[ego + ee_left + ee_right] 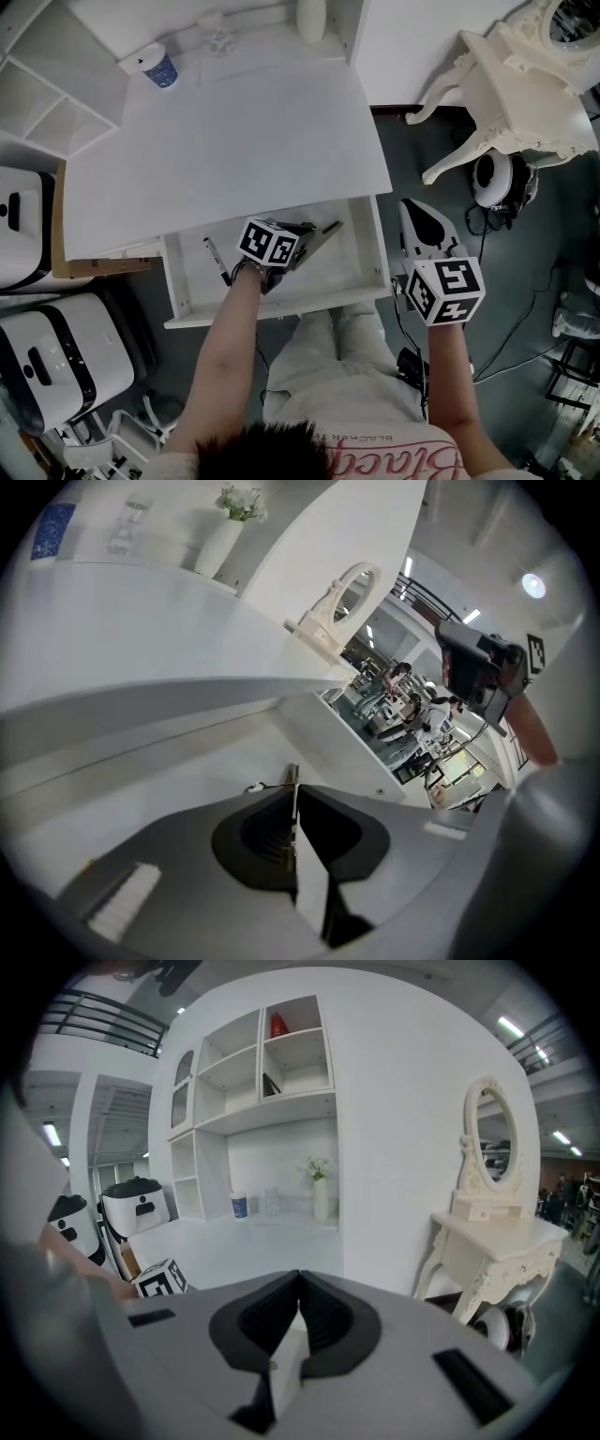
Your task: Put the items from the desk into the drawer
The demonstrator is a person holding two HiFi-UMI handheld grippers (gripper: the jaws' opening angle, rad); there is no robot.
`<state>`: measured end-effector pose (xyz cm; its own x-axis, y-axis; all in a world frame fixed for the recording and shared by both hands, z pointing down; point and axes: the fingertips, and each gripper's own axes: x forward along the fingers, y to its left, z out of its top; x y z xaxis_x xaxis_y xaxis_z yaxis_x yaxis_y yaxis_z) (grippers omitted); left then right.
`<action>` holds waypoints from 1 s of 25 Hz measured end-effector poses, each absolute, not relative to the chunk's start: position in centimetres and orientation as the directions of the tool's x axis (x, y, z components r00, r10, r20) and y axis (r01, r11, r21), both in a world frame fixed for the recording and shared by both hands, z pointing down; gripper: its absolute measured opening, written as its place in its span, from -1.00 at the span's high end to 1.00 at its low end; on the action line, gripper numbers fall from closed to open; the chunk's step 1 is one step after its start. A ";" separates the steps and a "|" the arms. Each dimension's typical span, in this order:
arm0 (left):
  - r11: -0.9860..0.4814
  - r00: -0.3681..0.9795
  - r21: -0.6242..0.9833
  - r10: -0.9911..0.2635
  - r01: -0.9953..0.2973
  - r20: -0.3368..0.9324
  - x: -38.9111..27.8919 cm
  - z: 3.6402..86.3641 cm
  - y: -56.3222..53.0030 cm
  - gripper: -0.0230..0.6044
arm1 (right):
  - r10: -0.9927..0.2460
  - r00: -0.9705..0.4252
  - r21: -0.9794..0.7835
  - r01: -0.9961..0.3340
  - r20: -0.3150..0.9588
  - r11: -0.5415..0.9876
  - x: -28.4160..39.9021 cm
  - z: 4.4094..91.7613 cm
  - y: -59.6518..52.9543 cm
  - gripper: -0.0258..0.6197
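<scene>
A pen (216,261) is laid in the open drawer (361,258), a thin strip (292,776) is pinched inside it by the left gripper (302,239) — the right gripper (298,1307) is kept closed, empty — and cup (161,68), glass (217,36) and vase (311,17) are left on the desk (234,141).

Place: bedroom mock-up sitting inside a big hall | Showing it: white tabletop (234,131), cubby shelves (281,1101), dressing table (497,1237) carrying an oval mirror, vase (321,1206) | Alongside: white machines (42,361) standing by
</scene>
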<state>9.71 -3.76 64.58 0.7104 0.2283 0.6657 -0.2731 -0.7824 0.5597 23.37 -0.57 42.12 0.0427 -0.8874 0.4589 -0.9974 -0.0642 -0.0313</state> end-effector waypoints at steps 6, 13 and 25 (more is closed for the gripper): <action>-0.845 0.651 0.446 0.163 -0.296 0.741 9.3 65.9 -4.1 0.78 | -0.886 0.026 -0.026 -0.999 0.464 -0.043 23.6 42.3 -1.1 0.90; -0.886 0.588 0.316 0.063 -0.340 0.807 8.7 66.9 -4.9 0.73 | -0.884 -0.003 -0.011 -1.000 0.468 -0.003 22.3 42.1 -1.8 0.90; -0.926 0.667 0.216 -0.049 -0.309 0.743 6.9 61.1 -6.1 0.33 | -0.903 -0.018 0.015 -1.000 0.430 0.027 19.2 40.4 -2.6 0.90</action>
